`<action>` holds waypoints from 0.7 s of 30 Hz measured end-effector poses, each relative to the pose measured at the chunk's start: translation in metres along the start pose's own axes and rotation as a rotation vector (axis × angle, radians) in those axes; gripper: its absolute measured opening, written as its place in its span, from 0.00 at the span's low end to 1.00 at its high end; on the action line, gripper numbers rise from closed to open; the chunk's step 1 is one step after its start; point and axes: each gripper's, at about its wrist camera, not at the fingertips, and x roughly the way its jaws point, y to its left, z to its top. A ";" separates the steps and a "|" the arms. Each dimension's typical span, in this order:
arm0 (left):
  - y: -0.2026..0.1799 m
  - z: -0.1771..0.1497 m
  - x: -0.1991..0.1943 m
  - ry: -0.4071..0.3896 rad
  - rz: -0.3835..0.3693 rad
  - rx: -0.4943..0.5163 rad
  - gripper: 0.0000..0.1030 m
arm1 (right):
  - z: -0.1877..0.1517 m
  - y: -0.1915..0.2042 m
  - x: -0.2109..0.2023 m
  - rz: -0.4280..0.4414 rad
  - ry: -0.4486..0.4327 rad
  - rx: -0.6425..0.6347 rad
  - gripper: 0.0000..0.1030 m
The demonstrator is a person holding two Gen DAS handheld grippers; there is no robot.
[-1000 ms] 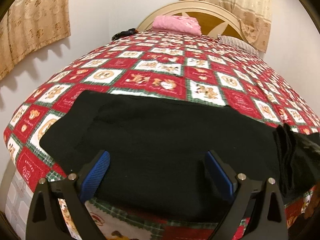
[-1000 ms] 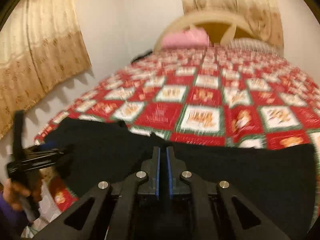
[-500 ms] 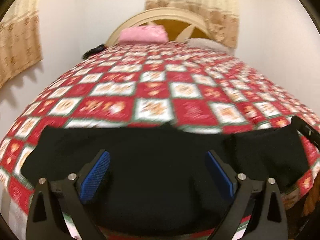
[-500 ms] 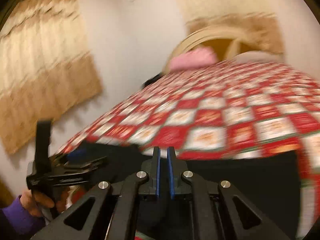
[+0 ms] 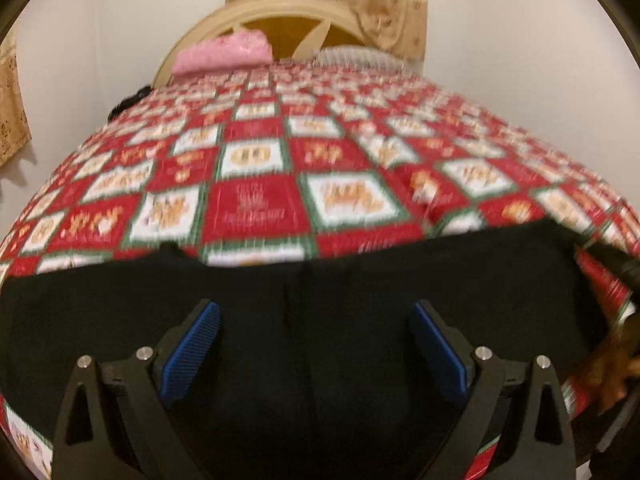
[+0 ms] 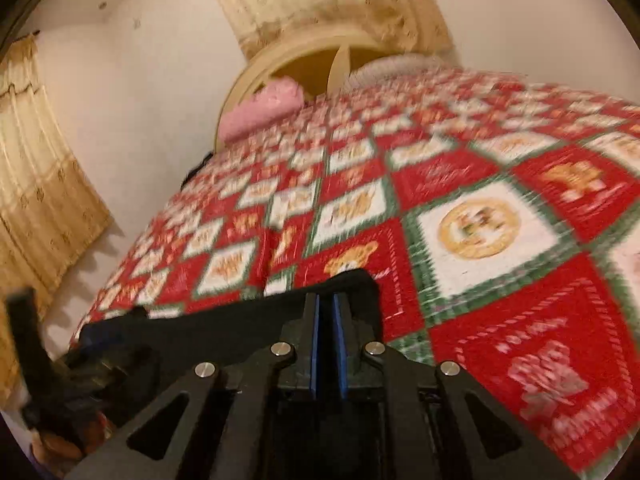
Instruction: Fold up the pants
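Lettering on red quilt (image 5: 256, 208) squares – blurred, unreadable. Black pants (image 5: 304, 320) spread along near bed edge. Left gripper (image 5: 314, 340) tilted down over them, pads wide apart. Right gripper (image 6: 325, 320) pinched together on pants' right end – lifted.

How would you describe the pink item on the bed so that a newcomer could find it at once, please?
Start at the bed covered by the red, white and green patchwork quilt and follow it to the far end, where the arched cream headboard stands. The pink folded bundle lies against the headboard's left side. It is the only plain pink thing there; the pillow beside it is pale and striped.
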 end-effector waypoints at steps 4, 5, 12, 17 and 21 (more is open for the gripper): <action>0.007 -0.013 -0.001 0.008 -0.019 -0.036 0.95 | -0.022 0.028 -0.030 0.025 -0.034 -0.118 0.08; 0.007 -0.015 0.000 0.009 -0.021 -0.039 0.95 | -0.030 0.032 -0.031 0.029 -0.023 -0.123 0.08; 0.010 -0.016 -0.003 0.009 -0.033 -0.023 0.96 | -0.055 0.024 -0.015 -0.007 0.061 -0.064 0.08; 0.059 -0.026 -0.034 -0.034 0.002 -0.107 0.96 | -0.047 0.056 -0.031 0.100 0.012 -0.102 0.08; 0.129 -0.041 -0.072 -0.104 0.117 -0.254 0.96 | -0.048 0.104 -0.014 0.209 0.033 -0.146 0.08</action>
